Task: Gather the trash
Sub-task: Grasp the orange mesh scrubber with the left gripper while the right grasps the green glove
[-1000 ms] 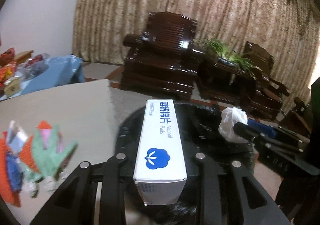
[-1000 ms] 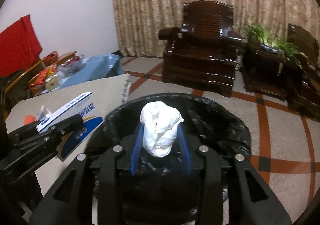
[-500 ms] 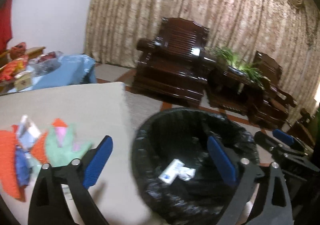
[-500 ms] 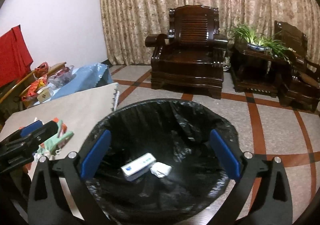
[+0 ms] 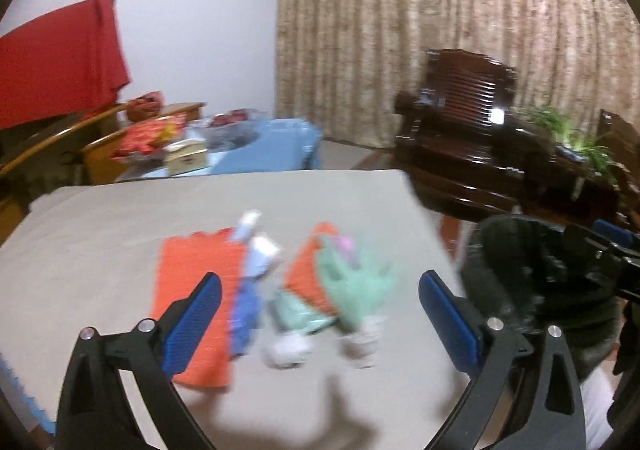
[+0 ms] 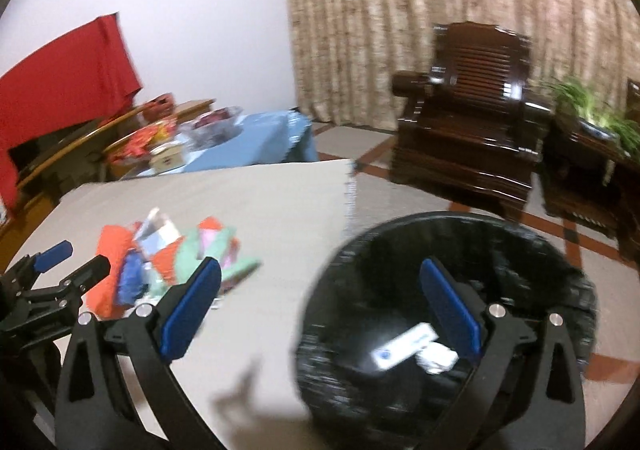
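While both tools hang empty with jaws spread wide, the job in hand looks like fetching the next scrap. Furthest left, toward the tabletop's [image 5: 100, 218] near-left part, lies the orange sheet [image 5: 196, 278]; the blue-and-white wrappers [image 5: 256, 262] overlap its right edge, and the pale green packets [image 5: 352, 290] sit beside those. The left gripper [image 5: 320, 318] hovers above this heap, nothing between its pads. To do it well, I would pick one piece, descend squarely, and close on a raised fold. Off the tabletop's right edge stands the black-lined bin [image 6: 452, 250], already holding a white box [image 6: 404, 346] and crumpled paper [image 6: 438, 358]; the right gripper [image 6: 320, 314], unclenched, straddles its rim.
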`<action>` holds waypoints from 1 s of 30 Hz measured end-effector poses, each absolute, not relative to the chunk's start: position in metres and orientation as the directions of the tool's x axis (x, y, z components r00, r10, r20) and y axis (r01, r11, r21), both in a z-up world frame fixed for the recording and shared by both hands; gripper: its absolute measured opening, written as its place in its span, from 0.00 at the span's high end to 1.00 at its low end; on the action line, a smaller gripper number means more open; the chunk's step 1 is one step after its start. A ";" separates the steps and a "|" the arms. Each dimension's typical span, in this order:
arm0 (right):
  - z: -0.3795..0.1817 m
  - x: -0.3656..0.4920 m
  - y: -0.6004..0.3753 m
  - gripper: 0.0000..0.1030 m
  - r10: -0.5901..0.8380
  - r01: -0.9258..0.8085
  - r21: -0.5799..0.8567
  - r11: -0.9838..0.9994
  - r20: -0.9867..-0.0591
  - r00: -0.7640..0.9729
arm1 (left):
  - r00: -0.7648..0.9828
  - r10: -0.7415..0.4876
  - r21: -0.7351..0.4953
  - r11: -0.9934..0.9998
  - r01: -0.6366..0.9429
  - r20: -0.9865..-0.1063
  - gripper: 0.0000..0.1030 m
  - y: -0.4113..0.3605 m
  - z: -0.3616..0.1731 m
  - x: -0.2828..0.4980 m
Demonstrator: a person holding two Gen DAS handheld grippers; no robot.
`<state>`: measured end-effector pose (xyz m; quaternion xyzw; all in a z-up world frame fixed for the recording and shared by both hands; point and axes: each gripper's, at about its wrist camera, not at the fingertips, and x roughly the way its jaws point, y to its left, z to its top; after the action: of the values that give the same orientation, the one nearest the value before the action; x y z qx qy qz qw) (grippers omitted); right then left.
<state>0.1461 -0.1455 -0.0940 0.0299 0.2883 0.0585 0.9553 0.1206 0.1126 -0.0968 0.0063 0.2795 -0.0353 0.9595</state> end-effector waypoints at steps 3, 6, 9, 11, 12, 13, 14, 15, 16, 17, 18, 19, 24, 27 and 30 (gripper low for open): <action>-0.099 0.157 -0.115 0.06 0.180 -0.153 0.094 0.984 -0.554 0.813 | 0.835 -0.006 0.004 1.000 0.010 -0.550 0.06 0.138 -0.105 0.121; -0.109 0.167 -0.086 0.06 0.210 -0.199 0.082 0.977 -0.574 0.792 | 0.825 0.035 0.014 0.999 -0.033 -0.565 0.07 0.158 -0.116 0.122; -0.123 0.178 -0.063 0.06 0.224 -0.227 0.074 0.971 -0.604 0.765 | 0.811 0.063 0.020 0.998 -0.063 -0.581 0.07 0.172 -0.126 0.124; -0.135 0.184 -0.051 0.06 0.226 -0.238 0.067 0.969 -0.627 0.746 | 0.804 0.076 0.020 0.997 -0.079 -0.589 0.08 0.181 -0.132 0.125; -0.140 0.188 -0.045 0.06 0.227 -0.244 0.064 0.968 -0.638 0.736 | 0.802 0.081 0.018 0.996 -0.087 -0.592 0.08 0.185 -0.134 0.126; -0.146 0.191 -0.041 0.06 0.226 -0.246 0.060 0.967 -0.648 0.727 | 0.800 0.083 0.018 0.996 -0.090 -0.594 0.08 0.187 -0.137 0.126; -0.153 0.194 -0.036 0.08 0.225 -0.249 0.059 0.967 -0.659 0.717 | 0.798 0.087 0.019 0.995 -0.095 -0.597 0.08 0.191 -0.140 0.126; -0.158 0.197 -0.033 0.11 0.225 -0.252 0.059 0.966 -0.671 0.706 | 0.795 0.091 0.020 0.995 -0.099 -0.600 0.08 0.194 -0.142 0.125; -0.162 0.199 -0.031 0.13 0.225 -0.253 0.060 0.966 -0.679 0.699 | 0.792 0.093 0.019 0.995 -0.103 -0.604 0.09 0.197 -0.145 0.126; -0.169 0.204 -0.026 0.17 0.223 -0.253 0.061 0.966 -0.694 0.684 | 0.790 0.094 0.019 0.994 -0.104 -0.606 0.09 0.198 -0.146 0.126; -0.174 0.207 -0.024 0.19 0.224 -0.254 0.064 0.965 -0.705 0.673 | 0.788 0.094 0.018 0.994 -0.105 -0.608 0.09 0.199 -0.148 0.126; -0.178 0.210 -0.022 0.20 0.223 -0.253 0.068 0.965 -0.715 0.662 | 0.786 0.092 0.016 0.994 -0.105 -0.612 0.09 0.201 -0.150 0.127; -0.196 0.225 -0.012 0.22 0.214 -0.252 0.065 0.966 -0.746 0.630 | 0.774 0.083 0.006 0.995 -0.102 -0.628 0.09 0.206 -0.158 0.132; -0.202 0.230 -0.007 0.33 0.213 -0.261 0.059 0.963 -0.760 0.614 | 0.765 0.077 0.003 0.995 -0.097 -0.639 0.09 0.205 -0.163 0.135; -0.205 0.234 -0.003 0.51 0.246 -0.292 0.081 0.953 -0.767 0.592 | 0.759 0.066 -0.001 0.996 -0.087 -0.648 0.09 0.201 -0.168 0.139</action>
<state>0.2336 -0.0028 -0.2049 -0.0267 0.4257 0.1507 0.8918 0.1395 0.2014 -0.1682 -0.0157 0.3449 0.0408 0.9376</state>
